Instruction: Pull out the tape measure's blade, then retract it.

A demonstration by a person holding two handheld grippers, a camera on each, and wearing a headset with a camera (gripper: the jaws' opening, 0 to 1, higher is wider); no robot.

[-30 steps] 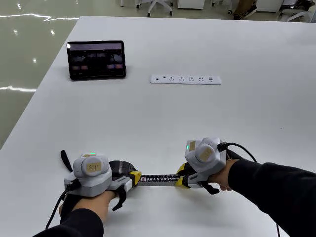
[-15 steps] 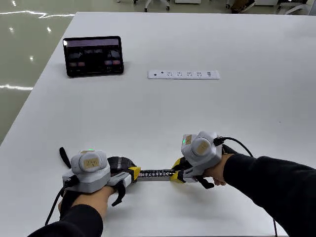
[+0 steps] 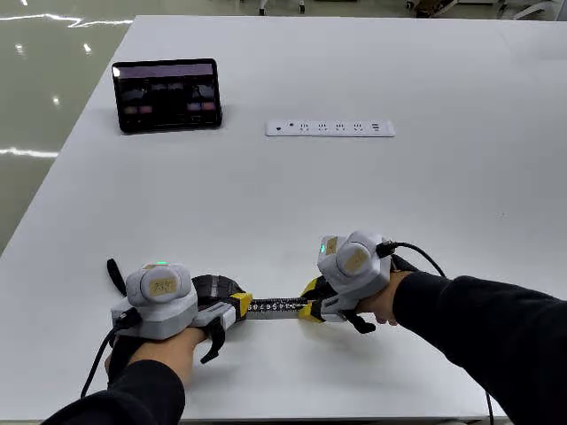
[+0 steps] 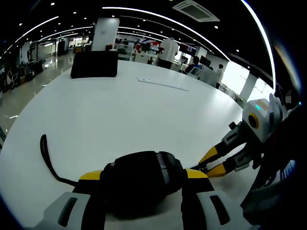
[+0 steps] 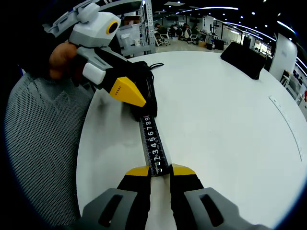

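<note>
Left tool clamps the round black tape-measure case against the white worktop as an anchor, while right tool pinches the tip of the dark numbered blade near that case, apparently to control it.

Blk tape measure; blade prob. dark grey.

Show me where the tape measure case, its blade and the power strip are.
tape measure case (image 4: 141,179), left gripper view, top of black housing
blade (image 5: 153,143), right gripper view, numbered face
power strip (image 3: 330,128), head view, middle of top face
</note>
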